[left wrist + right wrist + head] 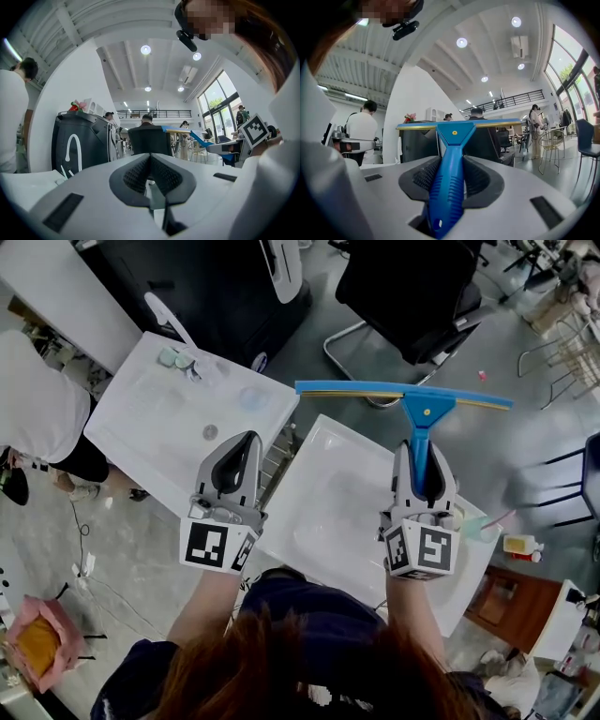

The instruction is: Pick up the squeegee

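The blue squeegee [419,413] is lifted above the white table [323,512], its long blade [403,393] pointing away from me and lying crosswise. My right gripper [423,461] is shut on its ribbed blue handle [449,180], which runs between the dark pads [419,177] toward the blade [458,124]. My left gripper [242,448] hovers level over the gap between the two tables, jaws closed together with nothing in them; in its own view the pads [161,174] meet. The squeegee [194,136] shows at that view's right.
A second white table [159,413] at left carries small items [180,360] and a round disc [210,432]. A black office chair [412,292] stands beyond the tables. A person in white [42,413] stands at far left. A wooden stand [511,592] and bottles sit at right.
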Available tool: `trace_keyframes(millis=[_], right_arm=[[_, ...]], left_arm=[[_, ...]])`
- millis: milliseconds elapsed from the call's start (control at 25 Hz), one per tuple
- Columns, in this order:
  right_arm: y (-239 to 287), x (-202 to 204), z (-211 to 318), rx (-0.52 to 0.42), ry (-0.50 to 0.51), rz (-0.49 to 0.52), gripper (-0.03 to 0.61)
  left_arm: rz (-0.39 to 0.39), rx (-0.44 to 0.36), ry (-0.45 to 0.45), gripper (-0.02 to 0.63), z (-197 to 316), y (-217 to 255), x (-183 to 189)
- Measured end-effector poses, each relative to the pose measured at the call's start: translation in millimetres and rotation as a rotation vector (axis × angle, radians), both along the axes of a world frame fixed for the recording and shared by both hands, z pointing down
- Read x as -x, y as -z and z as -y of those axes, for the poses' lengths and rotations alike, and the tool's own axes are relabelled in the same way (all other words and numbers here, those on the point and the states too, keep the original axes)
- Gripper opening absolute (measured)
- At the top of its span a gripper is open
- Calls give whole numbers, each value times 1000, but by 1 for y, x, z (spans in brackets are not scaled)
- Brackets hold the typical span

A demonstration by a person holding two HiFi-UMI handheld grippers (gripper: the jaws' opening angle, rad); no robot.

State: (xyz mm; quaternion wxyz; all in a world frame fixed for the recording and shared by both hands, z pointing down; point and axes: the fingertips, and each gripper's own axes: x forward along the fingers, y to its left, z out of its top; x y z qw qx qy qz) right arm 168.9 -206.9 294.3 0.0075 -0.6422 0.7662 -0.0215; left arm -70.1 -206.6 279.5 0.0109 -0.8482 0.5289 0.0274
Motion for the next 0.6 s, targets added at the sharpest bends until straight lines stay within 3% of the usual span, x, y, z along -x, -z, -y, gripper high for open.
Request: trace_keyframes(millis=[600], right_arm=[[32, -8, -4, -70, 2, -10, 158]], left_arm=[[-38, -40, 6, 20, 10, 20, -13]])
